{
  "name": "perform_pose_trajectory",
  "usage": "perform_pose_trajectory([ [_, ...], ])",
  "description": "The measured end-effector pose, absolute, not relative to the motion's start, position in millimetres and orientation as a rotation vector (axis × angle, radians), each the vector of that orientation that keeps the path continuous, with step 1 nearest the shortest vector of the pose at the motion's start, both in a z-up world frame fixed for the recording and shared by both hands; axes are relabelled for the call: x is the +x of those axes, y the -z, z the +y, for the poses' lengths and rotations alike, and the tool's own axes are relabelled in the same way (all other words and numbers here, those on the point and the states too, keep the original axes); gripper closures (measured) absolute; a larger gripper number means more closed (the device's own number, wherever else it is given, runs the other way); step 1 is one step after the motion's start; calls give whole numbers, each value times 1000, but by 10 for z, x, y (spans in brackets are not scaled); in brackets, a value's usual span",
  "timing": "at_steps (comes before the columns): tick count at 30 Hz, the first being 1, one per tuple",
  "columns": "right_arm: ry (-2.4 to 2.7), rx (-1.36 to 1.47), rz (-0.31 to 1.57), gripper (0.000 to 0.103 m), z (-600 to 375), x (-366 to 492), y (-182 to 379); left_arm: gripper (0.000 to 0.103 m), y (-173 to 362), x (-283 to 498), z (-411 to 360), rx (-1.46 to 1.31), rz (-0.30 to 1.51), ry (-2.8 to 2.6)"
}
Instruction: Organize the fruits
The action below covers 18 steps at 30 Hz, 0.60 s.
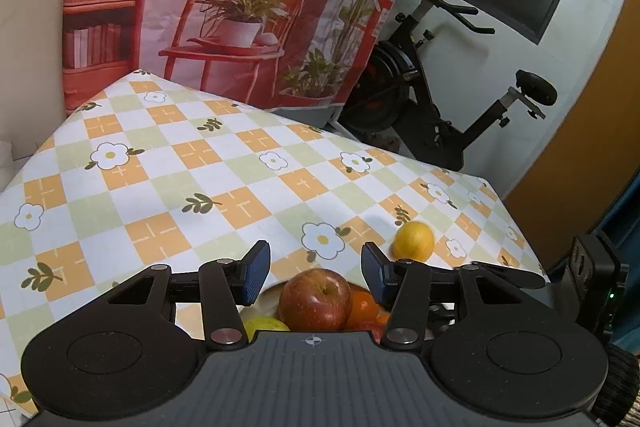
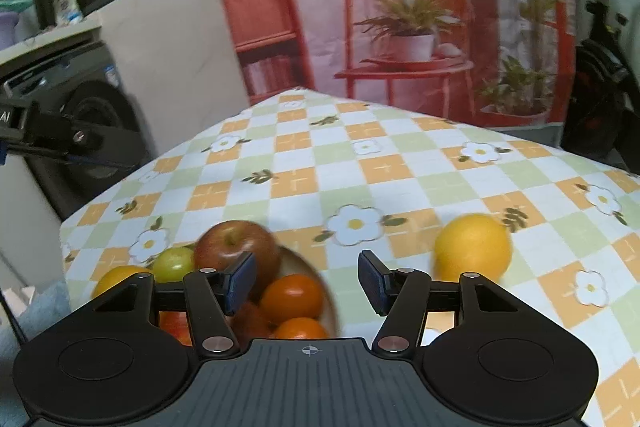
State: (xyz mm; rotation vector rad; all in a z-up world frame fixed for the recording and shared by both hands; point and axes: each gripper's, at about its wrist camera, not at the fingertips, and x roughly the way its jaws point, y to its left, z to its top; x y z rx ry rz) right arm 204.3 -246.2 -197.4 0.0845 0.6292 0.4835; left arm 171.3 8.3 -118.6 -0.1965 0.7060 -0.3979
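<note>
**Fruit piled, one lemon loose**

L gripper (image 1: 316, 273) hangs w/ jaws apart, empty, over red apple (image 1: 314, 301) in plate (image 2: 296, 261) of oranges (image 2: 292, 299). R gripper (image 2: 307, 283) also spread, empty. Lemon (image 2: 472, 247) sits alone on checked tablecloth (image 1: 168, 187), right of plate.

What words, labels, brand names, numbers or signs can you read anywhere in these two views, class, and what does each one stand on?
"AI": white letters, cut off at the frame's left edge, on the black left gripper in the right wrist view.
Blue sticker on the washing machine: too blurred to read.
White packet on the shelf: print too small and blurred.
Red apple, lemon, checked tablecloth: no text.
</note>
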Motion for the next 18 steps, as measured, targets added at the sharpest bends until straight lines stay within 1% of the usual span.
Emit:
perform_pose_trajectory([
  [5,-330,61,573,49,-2770,2036,2016,50,1219,1749,28,-189,698,377],
  [7,-217,22,509,43,-2930,2076,2011,50,1220,1787,7,-187,689,355],
  [8,-155,-2,471,31,-3006,2104,1996,50,1215,1818,1,-193,680,333],
  [9,-97,-27,428,26,-3110,2190,1980,50,1210,1868,-4,-204,667,309],
  [11,-30,-22,400,27,-3314,2454,1984,50,1190,1971,-18,-215,651,270],
  [13,20,15,418,30,-3507,2764,2001,50,1172,2053,-48,-220,636,244],
  [15,40,65,429,29,-3678,3082,2027,50,1143,2098,-71,-227,606,218],
  [18,50,49,520,30,-3811,3584,2171,50,1127,2173,-122,-236,580,195],
])
